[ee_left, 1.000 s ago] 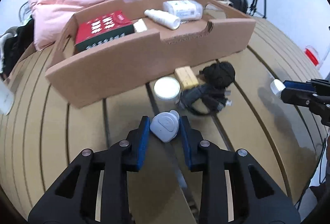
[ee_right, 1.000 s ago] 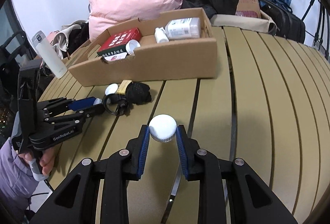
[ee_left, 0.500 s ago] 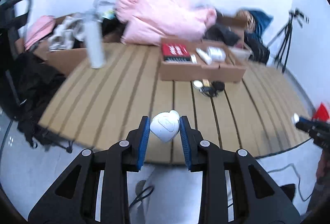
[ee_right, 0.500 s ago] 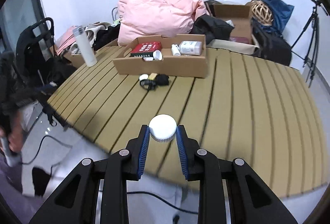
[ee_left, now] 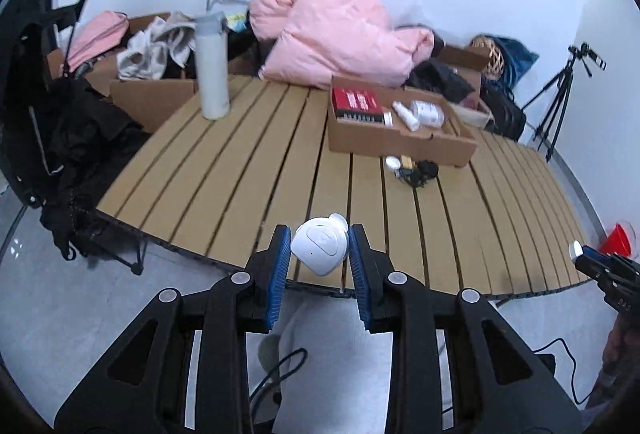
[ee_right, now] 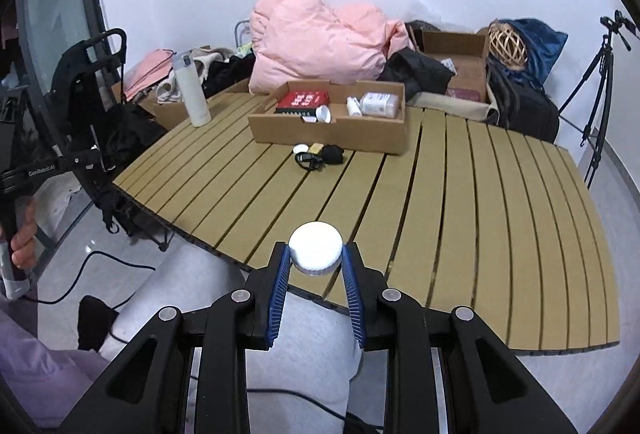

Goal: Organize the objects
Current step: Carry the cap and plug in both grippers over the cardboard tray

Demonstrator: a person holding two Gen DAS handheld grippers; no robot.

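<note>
We hold the left gripper (ee_left: 319, 249) clamped on a small white earbud-style case (ee_left: 320, 251) and the right gripper (ee_right: 315, 259) clamped on a round white cap (ee_right: 316, 249), both above the near edge of the slatted table (ee_right: 460, 214). The cardboard box (ee_right: 332, 132) (red carton, white bottles inside) sits toward the far edge, with small black items just before it.

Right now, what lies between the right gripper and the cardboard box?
Mostly bare table slats; just before the cardboard box, a small clutter, seen in the right wrist view.
</note>
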